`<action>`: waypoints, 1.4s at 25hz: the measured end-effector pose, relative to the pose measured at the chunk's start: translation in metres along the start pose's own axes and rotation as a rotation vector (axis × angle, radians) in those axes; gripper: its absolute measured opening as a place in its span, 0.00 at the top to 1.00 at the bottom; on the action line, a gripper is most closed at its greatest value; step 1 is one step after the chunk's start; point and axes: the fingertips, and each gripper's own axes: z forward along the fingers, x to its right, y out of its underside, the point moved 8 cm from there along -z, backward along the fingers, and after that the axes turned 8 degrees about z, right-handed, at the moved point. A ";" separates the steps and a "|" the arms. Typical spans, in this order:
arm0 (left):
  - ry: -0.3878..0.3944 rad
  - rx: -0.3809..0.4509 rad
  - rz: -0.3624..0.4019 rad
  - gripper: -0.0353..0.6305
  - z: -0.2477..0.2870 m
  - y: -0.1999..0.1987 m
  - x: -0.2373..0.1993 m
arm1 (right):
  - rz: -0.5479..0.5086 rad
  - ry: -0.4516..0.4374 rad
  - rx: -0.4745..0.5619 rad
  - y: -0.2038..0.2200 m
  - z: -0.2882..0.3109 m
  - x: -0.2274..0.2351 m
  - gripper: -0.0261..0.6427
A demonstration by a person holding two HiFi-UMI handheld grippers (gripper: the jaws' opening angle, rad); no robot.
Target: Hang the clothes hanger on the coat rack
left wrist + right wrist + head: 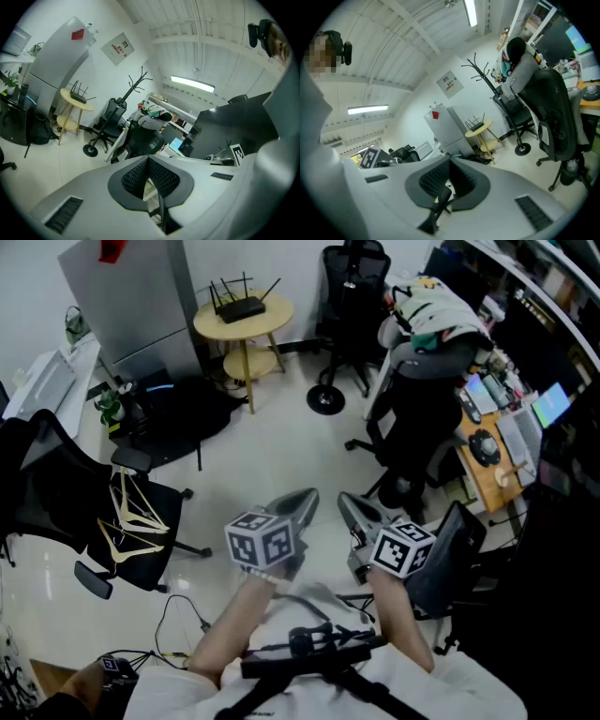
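Several pale clothes hangers (131,517) lie on the seat of a black office chair (56,484) at the left of the head view. The black coat rack (136,86) stands by the far wall with bare hooks; it also shows in the right gripper view (480,75), and its round base (326,401) is on the floor. Both grippers are held close to the person's body, far from hangers and rack. My left gripper (305,501) (148,159) is shut with nothing in it. My right gripper (349,507) (450,161) is shut and empty too.
A round yellow side table (244,315) with a router stands beside a grey cabinet (131,296). Black office chairs (422,418) and a cluttered desk (497,446) fill the right side. Cables (178,615) lie on the floor near the person's feet.
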 end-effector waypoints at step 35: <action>-0.467 0.253 -0.213 0.95 -0.195 -0.003 -0.175 | -0.193 -0.277 -0.396 0.101 0.243 -0.105 0.80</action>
